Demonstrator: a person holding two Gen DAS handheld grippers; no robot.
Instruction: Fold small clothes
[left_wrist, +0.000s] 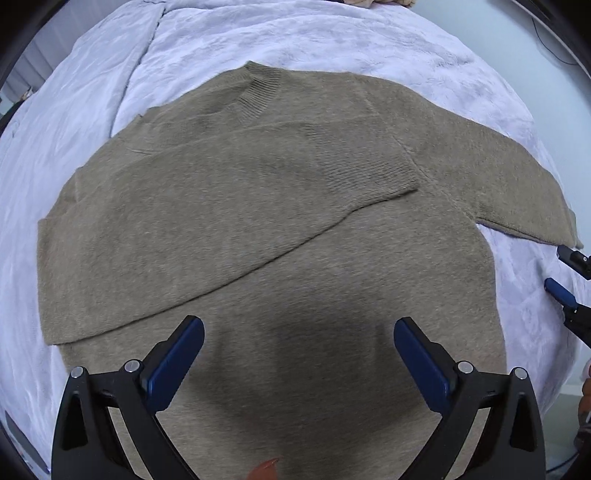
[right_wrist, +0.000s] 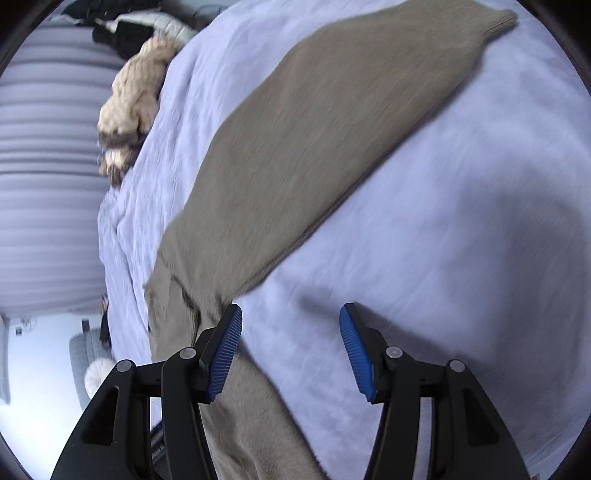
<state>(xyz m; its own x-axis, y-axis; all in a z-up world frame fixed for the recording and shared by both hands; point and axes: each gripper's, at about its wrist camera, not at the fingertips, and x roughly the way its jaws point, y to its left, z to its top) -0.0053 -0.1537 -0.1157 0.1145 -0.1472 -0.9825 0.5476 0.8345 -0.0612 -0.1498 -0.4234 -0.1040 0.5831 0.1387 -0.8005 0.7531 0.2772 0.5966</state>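
Observation:
A tan knit sweater (left_wrist: 280, 236) lies flat on the pale bedspread (left_wrist: 332, 44), collar at the far side. Its left sleeve (left_wrist: 229, 206) is folded across the chest, cuff near the middle. The other sleeve (right_wrist: 332, 122) stretches out to the right over the bedspread. My left gripper (left_wrist: 299, 332) hovers over the sweater's lower body, jaws wide open, nothing between them. My right gripper (right_wrist: 291, 317) is open above bare bedspread just beside the outstretched sleeve's underarm; its tips (left_wrist: 557, 269) show at the right edge of the left wrist view.
A cream fluffy garment (right_wrist: 129, 107) and dark clothes (right_wrist: 122, 26) lie at the bed's far edge. A striped wall or headboard (right_wrist: 44, 166) stands beyond. The bedspread (right_wrist: 443, 221) spreads wide to the right of the sleeve.

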